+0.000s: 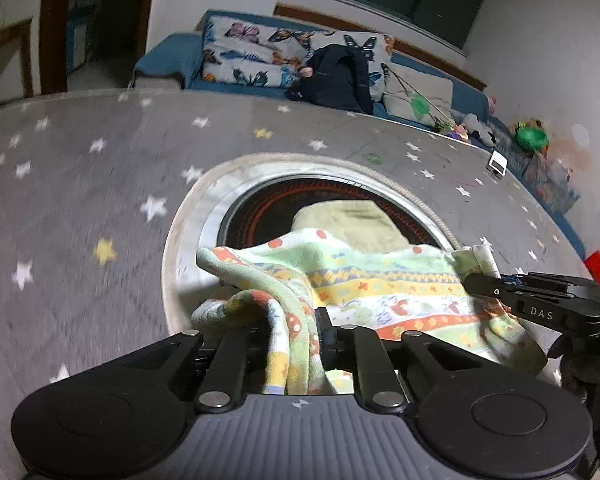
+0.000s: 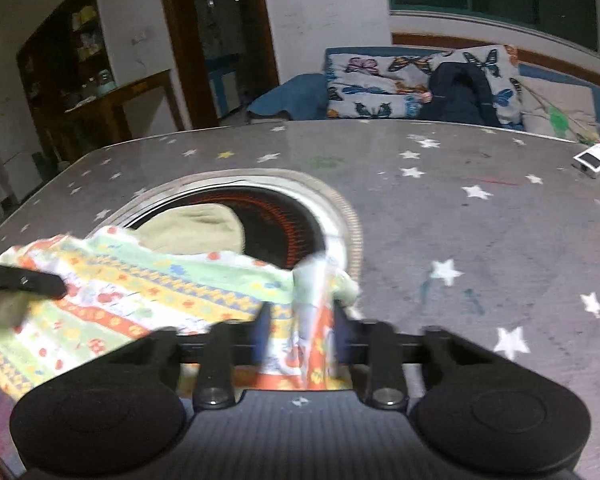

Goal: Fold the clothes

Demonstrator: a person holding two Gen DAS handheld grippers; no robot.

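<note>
The left gripper [image 1: 296, 336] is clamped on a bunched edge of the patterned cloth [image 1: 380, 284], at the cloth's near left. The folds it pinches hang down between its fingers and hide the pads. In the right wrist view only the dark tip of the left gripper [image 2: 56, 284] shows, cut off by the left edge of the frame.

The cloth is stretched between the two grippers, lifted over the near part of the round inset [image 1: 204, 216] in the surface [image 1: 80, 184]. It covers the inset's near half. Behind it a plain olive cloth [image 1: 352, 220] lies in the inset's dark centre, with its near edge hidden by the patterned cloth.

The right gripper [image 2: 300, 332] is clamped on the cloth's right edge. That edge is blurred in the right wrist view, so the fold there is hard to make out. In the left wrist view the right gripper [image 1: 472, 280] comes in from the right, and the hand that holds it is cut off by the frame.

At the far right of the surface lies a small white box [image 2: 594, 160], well apart from the cloth. Beyond the surface stands a sofa [image 2: 284, 96] with butterfly cushions [image 2: 364, 88] and a dark garment [image 2: 460, 96] lying over them. A green bowl [image 1: 532, 138] sits further right, among blurred clutter.
</note>
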